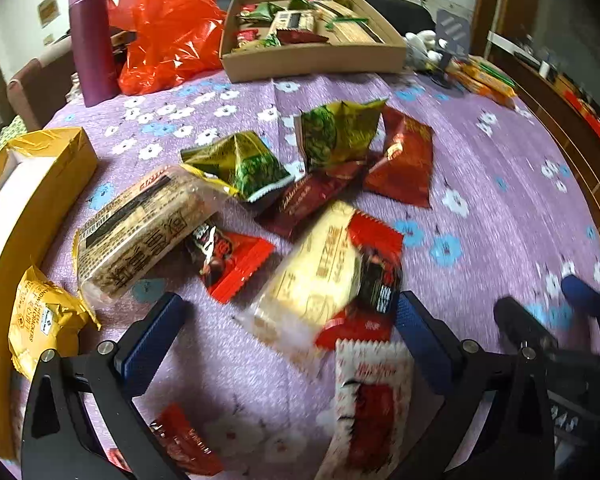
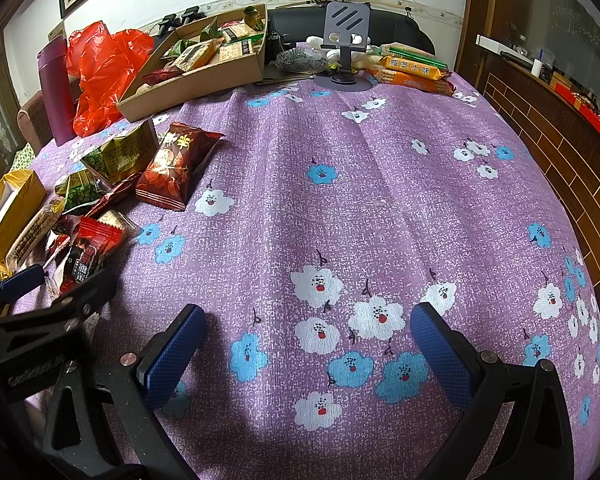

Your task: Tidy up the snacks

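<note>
Several loose snack packs lie on the purple flowered tablecloth (image 1: 480,168): a pale yellow pack (image 1: 312,272), red packs (image 1: 232,260), green packs (image 1: 340,132), a dark red pack (image 1: 408,160) and a long cracker pack (image 1: 140,228). My left gripper (image 1: 288,320) is open just above the cloth, its jaws on either side of the yellow pack and a red pack (image 1: 376,272). A cardboard tray (image 1: 316,60) holding sorted snacks stands at the back. My right gripper (image 2: 308,344) is open and empty over bare cloth, right of the pile (image 2: 100,200).
A purple bottle (image 1: 92,40) and red plastic bag (image 1: 168,28) stand back left. A yellow box (image 1: 32,184) lies at the left edge. A phone stand (image 2: 344,40) and orange biscuit packs (image 2: 416,72) sit at the back. A wooden cabinet (image 2: 560,128) is to the right.
</note>
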